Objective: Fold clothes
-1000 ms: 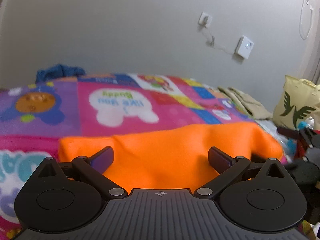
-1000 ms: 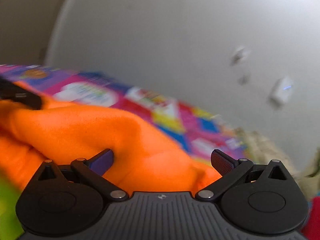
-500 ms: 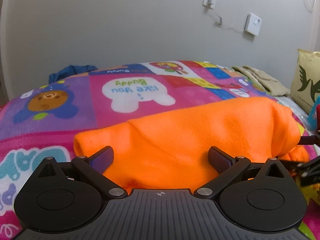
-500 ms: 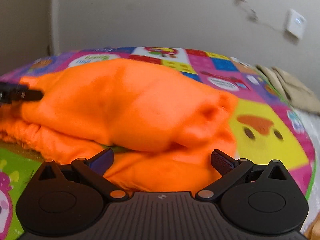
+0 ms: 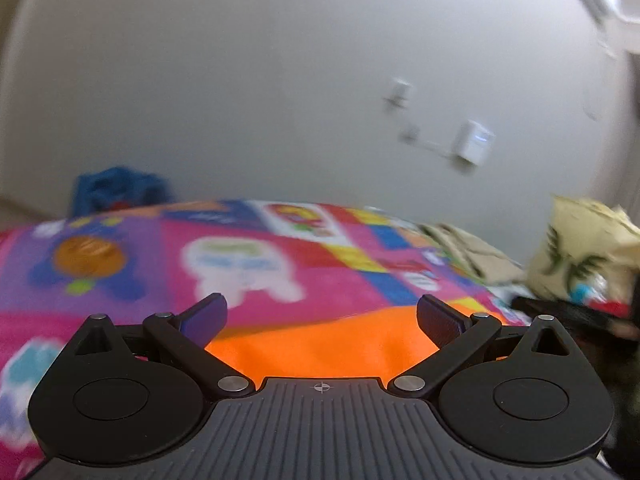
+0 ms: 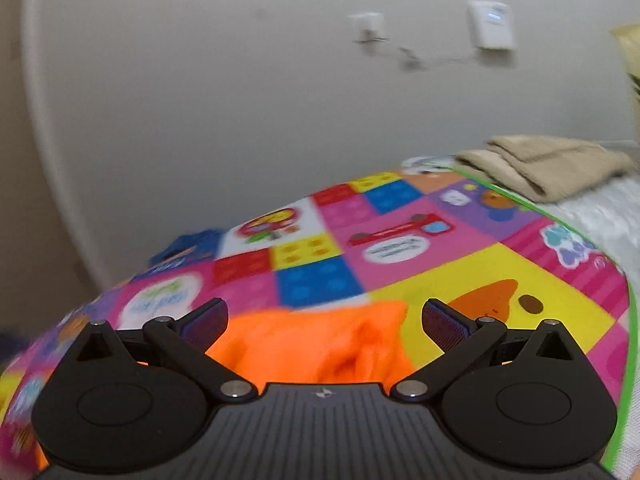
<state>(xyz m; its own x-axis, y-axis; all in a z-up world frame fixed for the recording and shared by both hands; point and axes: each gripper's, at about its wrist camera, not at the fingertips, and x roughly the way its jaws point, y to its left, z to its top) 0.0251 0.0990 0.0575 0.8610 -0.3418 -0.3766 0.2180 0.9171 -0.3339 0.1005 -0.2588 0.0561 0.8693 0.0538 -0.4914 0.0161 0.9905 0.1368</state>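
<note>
A plain grey wall point(image 5: 240, 92) filled the upper part of both views. Below it, a bright patchwork blanket point(image 6: 400, 240) with cartoon panels was spread over a bed. Writing was printed on several white panels of the blanket, but none of it could be read through the blur.

An orange garment point(image 5: 320, 344) was lying on the blanket, just in front of both tools. Only its far part could be seen, since the near part was hidden behind the black tool bodies. In the right wrist view a soft fold or opening was visible in the orange cloth point(image 6: 340, 344).

The left gripper point(image 5: 322, 318) was held with its two fingers spread wide apart, nothing caught between them. The right gripper point(image 6: 325, 320) was likewise spread wide and empty.

A folded beige cloth point(image 6: 548, 164) was lying at the far right edge of the bed. A pale yellow bag point(image 5: 588, 248) with a dark green leaf-like print was standing to the right, partly cut off. A blue cloth point(image 5: 116, 192) was bunched at the far left by the wall. Two small white wall fittings point(image 6: 492, 24) were joined by a thin cable; any labels were too blurred to make out.
</note>
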